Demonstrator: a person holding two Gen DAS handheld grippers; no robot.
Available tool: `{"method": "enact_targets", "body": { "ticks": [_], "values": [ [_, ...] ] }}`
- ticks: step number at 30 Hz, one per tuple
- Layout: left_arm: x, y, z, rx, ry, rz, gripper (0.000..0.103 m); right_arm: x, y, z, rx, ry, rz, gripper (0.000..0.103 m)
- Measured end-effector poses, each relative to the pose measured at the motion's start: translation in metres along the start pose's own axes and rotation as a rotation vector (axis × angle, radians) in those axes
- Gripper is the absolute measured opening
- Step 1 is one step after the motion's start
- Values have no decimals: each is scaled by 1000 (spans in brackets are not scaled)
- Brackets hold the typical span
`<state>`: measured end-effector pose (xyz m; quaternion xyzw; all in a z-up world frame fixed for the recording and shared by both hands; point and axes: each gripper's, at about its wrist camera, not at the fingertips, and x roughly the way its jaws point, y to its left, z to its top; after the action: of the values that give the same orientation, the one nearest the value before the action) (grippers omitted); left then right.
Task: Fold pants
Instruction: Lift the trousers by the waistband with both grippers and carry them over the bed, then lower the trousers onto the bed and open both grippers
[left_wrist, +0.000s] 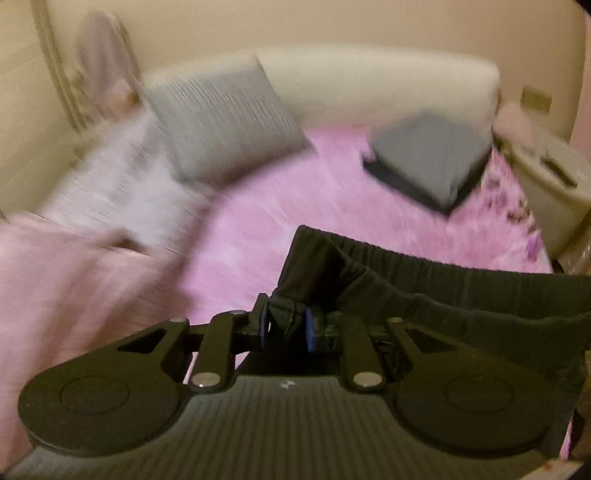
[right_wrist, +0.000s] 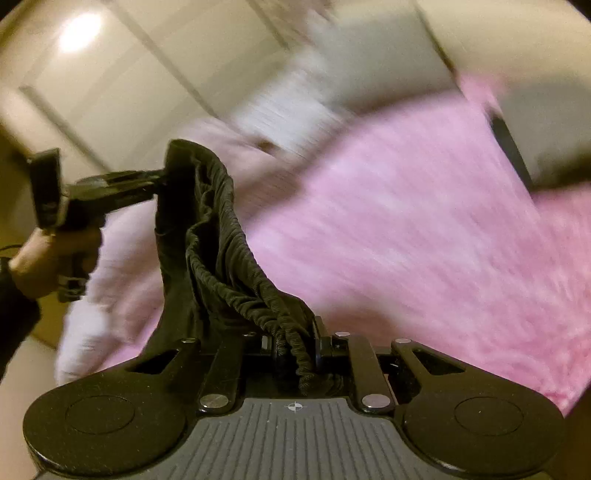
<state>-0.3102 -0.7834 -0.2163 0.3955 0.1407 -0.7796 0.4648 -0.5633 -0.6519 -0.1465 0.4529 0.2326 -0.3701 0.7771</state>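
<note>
Black pants (left_wrist: 424, 280) – elastic waistband stretched, held aloft

One pair of black elastic-waist pants (left_wrist: 424, 280), two grey square fabric pillows (left_wrist: 225, 114) (left_wrist: 428, 158), one pink fuzzy bed cover (left_wrist: 295, 206), two black two-finger grippers (left_wrist: 286, 328) (right_wrist: 295, 350).

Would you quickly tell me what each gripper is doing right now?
Left gripper: closed on the black pants at the waistband.
Right gripper: closed on the waistband's other end.
</note>
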Motion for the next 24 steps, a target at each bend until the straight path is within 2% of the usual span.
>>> {"method": "enact_targets", "body": {
  "ticks": [3,5,9,12,15,16,17,19,20,22,24],
  "values": [
    [94,-8,10,0,96,-71,15,35,-98,17,131,84,-33,12],
    [128,3,25,-3,121,-83,15,38,-148,28,225,108,-14,12],
    [162,21,85,25,96,-104,15,31,-192,72,281,89,-1,12],
    [198,22,139,24,46,-105,16,22,-216,116,274,25,-36,12],
    [239,18,164,7,63,-94,17,38,-241,153,251,-2,-93,15],
    [255,17,166,-3,88,-90,19,46,-250,160,241,-4,-115,16],
    [266,18,163,-11,110,-88,22,56,-258,164,234,-9,-144,25],
    [272,20,147,-43,113,-83,27,68,-270,165,216,-46,-215,54],
    [270,22,139,-58,117,-79,32,65,-271,160,198,-75,-237,63],
    [258,30,115,-78,129,-75,33,63,-268,147,165,-86,-236,63],
    [239,41,88,-110,154,-60,33,58,-259,130,123,-60,-250,64]
  ]
}}
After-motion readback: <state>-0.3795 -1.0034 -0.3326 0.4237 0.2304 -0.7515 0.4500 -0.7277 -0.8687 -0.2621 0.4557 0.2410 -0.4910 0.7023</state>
